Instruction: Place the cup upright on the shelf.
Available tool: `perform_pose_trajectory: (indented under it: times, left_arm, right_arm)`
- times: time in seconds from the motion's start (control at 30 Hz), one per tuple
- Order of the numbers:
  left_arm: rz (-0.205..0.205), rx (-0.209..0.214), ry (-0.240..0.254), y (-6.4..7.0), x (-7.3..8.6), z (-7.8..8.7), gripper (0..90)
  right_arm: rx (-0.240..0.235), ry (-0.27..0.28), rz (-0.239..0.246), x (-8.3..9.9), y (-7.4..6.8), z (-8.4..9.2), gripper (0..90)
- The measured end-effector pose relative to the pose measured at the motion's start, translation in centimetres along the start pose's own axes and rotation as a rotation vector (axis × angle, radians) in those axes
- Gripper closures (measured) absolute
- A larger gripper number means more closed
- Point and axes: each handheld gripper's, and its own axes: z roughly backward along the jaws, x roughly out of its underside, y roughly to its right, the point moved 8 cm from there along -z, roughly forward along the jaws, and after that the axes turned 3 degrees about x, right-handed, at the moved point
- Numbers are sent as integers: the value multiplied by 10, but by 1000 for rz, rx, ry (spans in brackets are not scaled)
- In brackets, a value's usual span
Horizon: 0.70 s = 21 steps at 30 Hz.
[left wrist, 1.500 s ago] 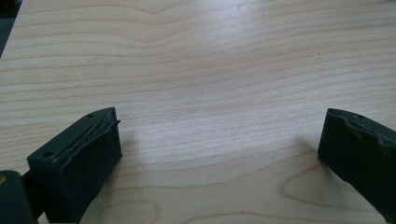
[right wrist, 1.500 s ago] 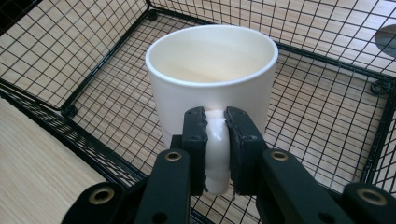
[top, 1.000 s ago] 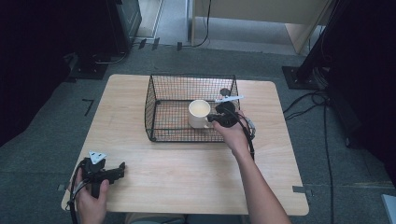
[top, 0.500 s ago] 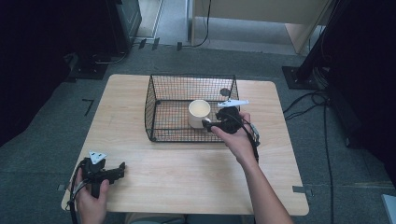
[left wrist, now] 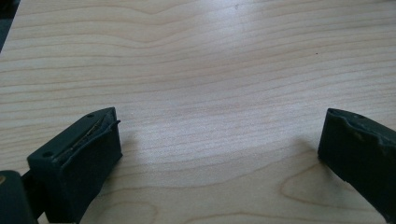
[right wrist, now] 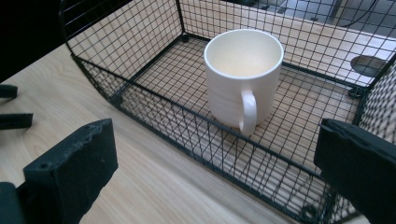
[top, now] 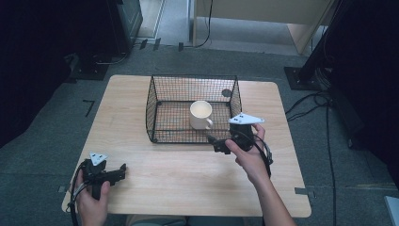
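Note:
A cream mug (top: 201, 115) stands upright inside a black wire basket (top: 155, 96) at the middle of the wooden table, its handle toward the person. My right gripper (top: 216, 143) hovers just outside the basket's near right corner. Its jaws have just been opening and stand wide apart with nothing between them. In the right gripper view the mug (right wrist: 243, 74) sits behind the basket's low front wall (right wrist: 196, 140), ahead of the right gripper (right wrist: 215, 168). My left gripper (top: 122, 170) rests near the table's front left corner. The left gripper (left wrist: 219, 154) is open over bare wood.
The table (top: 188, 188) has free wood in front of the basket and on both sides. A round hole (top: 227, 92) in the tabletop lies behind the basket's far right corner. Cables (top: 310, 101) run across the floor at the right.
My right gripper let go of the mug, opened, and drew back out of the basket toward the person. The mug stays in the basket. The left gripper has not moved.

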Motion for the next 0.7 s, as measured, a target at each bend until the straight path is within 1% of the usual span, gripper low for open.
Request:
perform_pose_trajectory:
  times: [0.1,0.2,0.3,0.37,0.43,0.6,0.7]
  left_arm:
    - [0,0,0,0,0,0,0]
    - [0,0,-1,0,0,0,0]
    - [-2,0,-2,0,0,0,0]
    - [-2,1,-2,0,0,0,0]
    - [-2,0,-2,0,0,0,0]
    - [-2,0,-2,0,0,0,0]
    - [-2,0,-2,0,0,0,0]
  right_arm:
    - [-4,11,8,8,-1,10,0]
    - [1,19,17,20,1,19,0]
    - [24,15,23,33,7,26,0]
    - [41,13,14,44,13,30,0]
    - [48,18,-1,53,20,35,0]
    - [74,25,-58,79,41,45,0]
    - [94,19,-76,94,53,49,0]
